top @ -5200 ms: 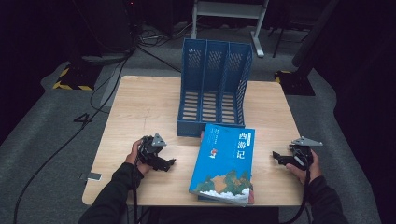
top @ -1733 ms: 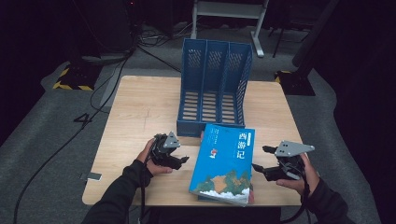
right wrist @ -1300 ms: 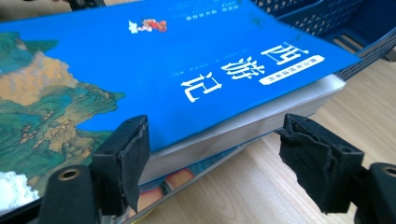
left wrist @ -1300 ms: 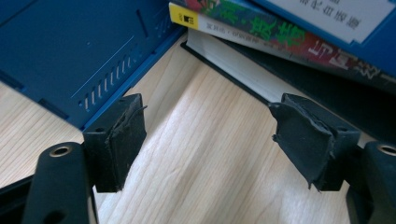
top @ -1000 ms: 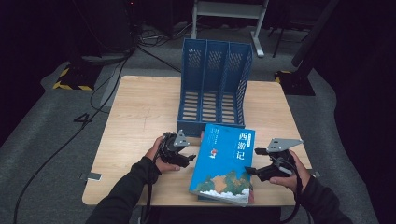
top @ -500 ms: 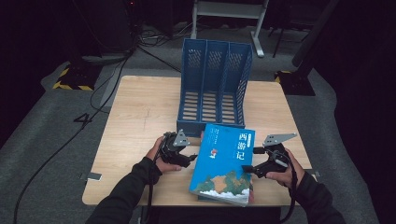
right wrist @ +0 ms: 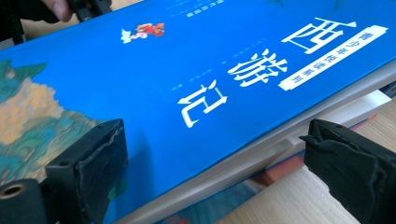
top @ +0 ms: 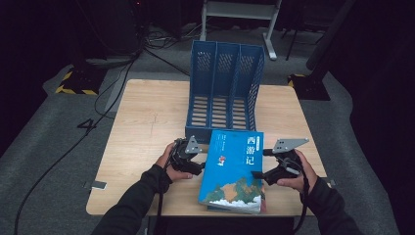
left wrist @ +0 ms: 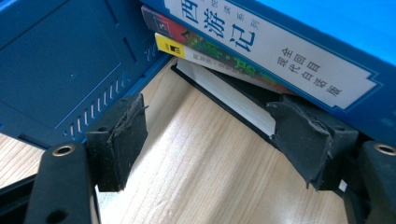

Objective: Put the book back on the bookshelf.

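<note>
High view, claws [top: 201, 163] [top: 258, 163] flanking book [top: 235, 169] edges

Dim room. Pale wooden desk [top: 147, 117] on grey carpet [top: 44, 147]; black cables [top: 105, 93] trailing left, yellow-black striped block [top: 73, 83], white metal stand [top: 240, 12] behind.

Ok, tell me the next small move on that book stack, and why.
Probably close the right tongs on the top blue book: their jaws stand open, one above its cover, one below its edge. The left tongs sit open by the spines.
</note>
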### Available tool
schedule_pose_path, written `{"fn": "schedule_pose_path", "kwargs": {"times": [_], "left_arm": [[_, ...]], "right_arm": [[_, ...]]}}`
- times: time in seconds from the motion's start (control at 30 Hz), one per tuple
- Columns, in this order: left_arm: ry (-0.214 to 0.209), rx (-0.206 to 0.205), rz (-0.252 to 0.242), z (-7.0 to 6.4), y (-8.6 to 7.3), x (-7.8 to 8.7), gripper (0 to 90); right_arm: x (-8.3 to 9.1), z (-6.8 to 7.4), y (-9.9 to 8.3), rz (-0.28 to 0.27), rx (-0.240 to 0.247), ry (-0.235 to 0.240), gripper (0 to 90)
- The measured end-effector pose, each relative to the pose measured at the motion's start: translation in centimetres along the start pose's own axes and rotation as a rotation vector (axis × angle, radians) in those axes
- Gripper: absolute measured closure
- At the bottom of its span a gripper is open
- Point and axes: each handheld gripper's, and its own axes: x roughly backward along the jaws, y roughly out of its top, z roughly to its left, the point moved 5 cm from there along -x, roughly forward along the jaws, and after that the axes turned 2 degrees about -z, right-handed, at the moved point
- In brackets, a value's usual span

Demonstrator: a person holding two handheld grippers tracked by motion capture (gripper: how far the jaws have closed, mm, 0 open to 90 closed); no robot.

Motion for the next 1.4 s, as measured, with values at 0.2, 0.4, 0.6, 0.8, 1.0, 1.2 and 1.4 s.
{"fn": "schedule_pose_path", "kwargs": {"times": [0.2, 0.4, 0.6, 0.8, 1.0, 1.2, 1.4], "left_arm": [[0.002, 0.002, -0.008, 0.0, 0.0, 0.3, 26.3], [0.004, 0.008, -0.019, -0.2, -0.1, 0.5, 27.3], [0.006, 0.007, -0.022, -0.4, -0.1, 0.4, 33.0], [0.008, 0.008, -0.013, -0.4, -0.1, 0.0, 33.0], [-0.004, 0.025, -0.016, -0.3, -0.1, -0.2, 32.9], [-0.017, 0.035, -0.022, -0.2, -0.3, -0.3, 32.3], [0.005, 0.061, -0.022, 0.4, -0.7, -0.5, 33.6]], "right_arm": [[-0.6, -0.7, -0.5, 0.032, -0.111, 0.055, 8.8], [0.0, 0.3, -1.0, 0.054, -0.113, 0.072, 12.0], [0.4, 0.9, -0.9, 0.028, -0.079, 0.07, 17.0], [0.0, 0.7, 0.1, -0.019, -0.043, 0.08, 18.1], [-1.3, 0.2, 1.0, -0.049, -0.07, 0.137, 31.5], [-1.6, -0.4, 1.5, -0.126, -0.082, 0.149, 53.5], [-2.4, -0.4, 2.1, -0.145, -0.042, 0.148, 56.2]]}}
